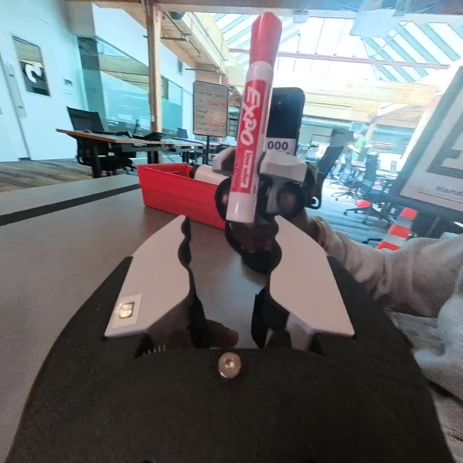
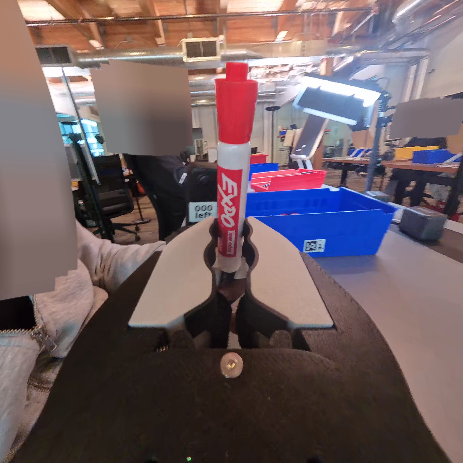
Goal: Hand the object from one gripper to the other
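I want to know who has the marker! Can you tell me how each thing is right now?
Red marker: capped, upright, held near its bottom end.
Right gripper: shut on the marker.
Left gripper: open, empty.
Red bin: on the table, a marker inside.
Blue bin: on the table.

Bright daylight from skylights, overexposed glare; fisheye bending at edges; background softly blurred.
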Tool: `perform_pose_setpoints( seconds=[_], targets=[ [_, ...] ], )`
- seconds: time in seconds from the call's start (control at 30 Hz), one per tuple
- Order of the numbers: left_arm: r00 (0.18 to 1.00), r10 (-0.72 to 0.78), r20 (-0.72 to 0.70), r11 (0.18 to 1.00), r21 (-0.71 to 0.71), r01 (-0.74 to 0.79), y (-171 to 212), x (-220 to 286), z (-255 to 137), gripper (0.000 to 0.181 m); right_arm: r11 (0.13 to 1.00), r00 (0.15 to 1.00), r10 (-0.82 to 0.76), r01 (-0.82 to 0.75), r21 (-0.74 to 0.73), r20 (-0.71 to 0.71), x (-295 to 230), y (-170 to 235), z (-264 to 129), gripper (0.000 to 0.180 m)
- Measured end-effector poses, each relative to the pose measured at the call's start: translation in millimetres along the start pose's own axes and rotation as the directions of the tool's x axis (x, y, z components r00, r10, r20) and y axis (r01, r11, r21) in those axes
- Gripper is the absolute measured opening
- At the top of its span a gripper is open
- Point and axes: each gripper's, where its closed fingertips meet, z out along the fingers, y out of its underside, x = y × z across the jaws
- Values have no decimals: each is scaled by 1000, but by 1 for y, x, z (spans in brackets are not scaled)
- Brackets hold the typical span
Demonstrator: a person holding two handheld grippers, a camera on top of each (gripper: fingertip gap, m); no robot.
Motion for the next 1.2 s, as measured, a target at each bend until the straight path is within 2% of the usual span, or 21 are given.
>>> perform_pose_setpoints(
  seconds=[0.13, 0.3, 0.4, 0.57, 0.77, 0.93, 1.2],
  targets=[
    [989, 52, 141, 998, 30, -57, -5, -19, -3, 93, 998, 986, 7, -16, -53, -168, 27, -18, -26, 20],
    [975, 85, 208, 995, 35, -94, -8, -29, -5, 103, 983, 907, -40, -40, -182, -420, 62, -49, -84, 20],
    [972, 88, 219, 995, 20, -94, -5, -33, -5, 106, 967, 813, -88, -68, -244, -575, 85, -62, -133, 20],
    [971, 103, 216, 994, 10, -108, -3, -32, -2, 110, 897, 586, -177, -234, -374, -791, 118, -60, -224, 20],
    [968, 123, 219, 992, -6, -125, 0, -33, -2, 110, 820, 395, -227, -416, -394, -890, 136, -40, -293, 20],
    [968, 134, 211, 990, 3, -138, -2, -32, -2, 110, 776, 332, -221, -509, -371, -917, 143, -20, -320, 20],
    [970, 143, 199, 990, -35, -139, 4, -30, 0, 110, 721, 291, -185, -608, -331, -938, 145, -2, -345, 20]
  ],
)
